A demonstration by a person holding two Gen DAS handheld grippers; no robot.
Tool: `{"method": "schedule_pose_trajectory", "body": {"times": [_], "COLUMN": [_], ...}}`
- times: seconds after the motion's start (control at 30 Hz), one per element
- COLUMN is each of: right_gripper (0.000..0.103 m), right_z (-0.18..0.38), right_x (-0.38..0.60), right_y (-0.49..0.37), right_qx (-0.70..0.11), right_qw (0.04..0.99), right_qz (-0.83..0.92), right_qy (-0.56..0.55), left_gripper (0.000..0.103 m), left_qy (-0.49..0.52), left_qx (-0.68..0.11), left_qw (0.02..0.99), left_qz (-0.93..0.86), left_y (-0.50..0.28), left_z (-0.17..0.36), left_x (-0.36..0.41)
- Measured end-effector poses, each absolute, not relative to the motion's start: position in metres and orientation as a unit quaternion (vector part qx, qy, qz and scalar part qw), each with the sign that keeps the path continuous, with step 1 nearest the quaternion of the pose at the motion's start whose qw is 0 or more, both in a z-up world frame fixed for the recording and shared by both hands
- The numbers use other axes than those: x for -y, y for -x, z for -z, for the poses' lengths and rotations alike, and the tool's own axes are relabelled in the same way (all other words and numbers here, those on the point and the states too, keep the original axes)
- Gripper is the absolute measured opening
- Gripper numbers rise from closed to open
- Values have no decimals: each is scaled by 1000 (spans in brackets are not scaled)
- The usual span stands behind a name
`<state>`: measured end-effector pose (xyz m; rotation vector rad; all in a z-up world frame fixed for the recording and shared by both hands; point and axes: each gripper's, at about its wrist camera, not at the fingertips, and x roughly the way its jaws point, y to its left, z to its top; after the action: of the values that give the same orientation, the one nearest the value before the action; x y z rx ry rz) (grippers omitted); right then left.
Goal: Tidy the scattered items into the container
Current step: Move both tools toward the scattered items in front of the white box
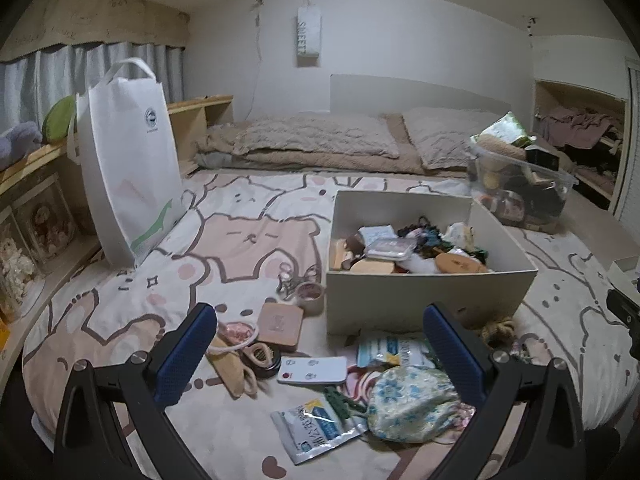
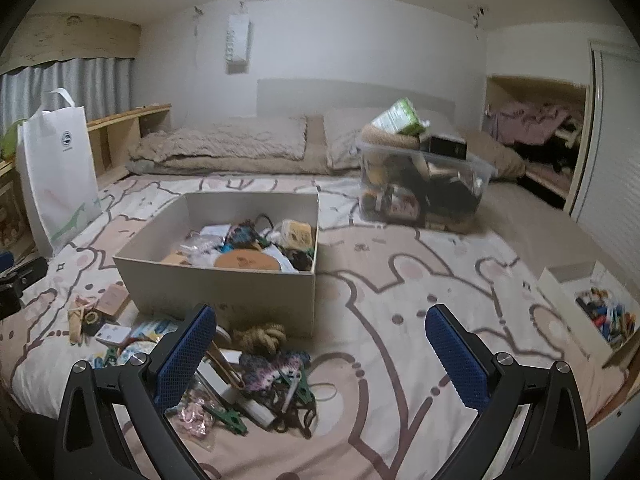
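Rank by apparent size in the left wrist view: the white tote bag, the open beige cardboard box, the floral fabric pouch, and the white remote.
1. Open beige cardboard box and white tote bag: too alike to separate
2. Floral fabric pouch, though nearest the camera
3. White remote

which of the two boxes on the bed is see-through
The plastic bin by the pillows; its contents show through its walls. The nearer cardboard box is opaque white.

The right gripper hangs with jaws wide apart above the bed. A box of oddments sits ahead; rope and clips lie scattered before it.
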<state>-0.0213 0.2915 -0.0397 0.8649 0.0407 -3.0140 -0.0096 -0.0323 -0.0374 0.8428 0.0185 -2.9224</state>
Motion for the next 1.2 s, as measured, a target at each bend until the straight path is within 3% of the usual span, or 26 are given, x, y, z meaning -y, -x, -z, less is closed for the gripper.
{"method": "schedule_pose_trajectory", "body": {"times": [0.7,0.93,1.2], "right_gripper": [103,103,103], "right_z": [99,123,147], "right_x": [-300,-288,-275], "right_y": [35,37,37], "right_qx": [48,41,38], "right_qw": [17,20,34], "right_qz": [949,945,934], "right_qy": [-312,-324,-355], "left_gripper": [103,103,103], "left_qy": [-382,-415,-449], "left_qx": [-10,-49,-34], "left_qw": [41,32,42], "left_qz": [923,908,892], "left_y": [26,29,28], "left_z": [115,145,175], "left_x": [40,40,29]}}
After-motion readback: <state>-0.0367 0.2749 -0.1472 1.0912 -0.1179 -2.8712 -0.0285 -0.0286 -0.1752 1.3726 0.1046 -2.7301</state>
